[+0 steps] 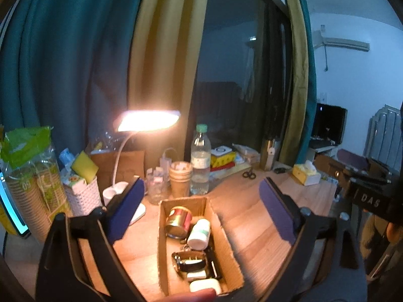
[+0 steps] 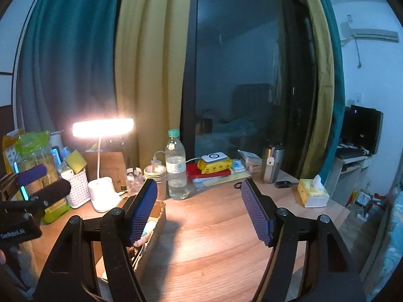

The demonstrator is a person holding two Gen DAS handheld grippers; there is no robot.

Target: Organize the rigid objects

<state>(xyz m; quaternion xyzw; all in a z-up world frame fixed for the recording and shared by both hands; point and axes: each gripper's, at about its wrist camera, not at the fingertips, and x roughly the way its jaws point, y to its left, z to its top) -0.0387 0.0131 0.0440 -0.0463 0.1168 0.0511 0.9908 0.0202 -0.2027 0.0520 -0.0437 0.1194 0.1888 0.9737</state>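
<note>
An open cardboard box (image 1: 226, 241) lies on the wooden desk (image 1: 252, 216), right below and between the fingers of my left gripper (image 1: 202, 183). Inside it are a red-and-gold tin (image 1: 178, 221), a white pill bottle (image 1: 199, 234), a black watch (image 1: 191, 261) and a white earbud case (image 1: 205, 285). The left gripper is open and holds nothing. My right gripper (image 2: 199, 186) hovers open and empty over bare desk to the right of the box (image 2: 156, 229), whose near end its left finger hides. The left gripper (image 2: 42, 183) also shows at the left edge of the right wrist view.
A lit desk lamp (image 1: 148, 119), water bottle (image 1: 200, 161), stacked paper cups (image 1: 180, 178), white basket (image 1: 80, 193) and bagged cups crowd the desk's back left. Scissors (image 1: 248, 174), a tissue box (image 2: 312, 193) and a steel tumbler (image 2: 272, 163) stand at the back right. The desk ends at the right.
</note>
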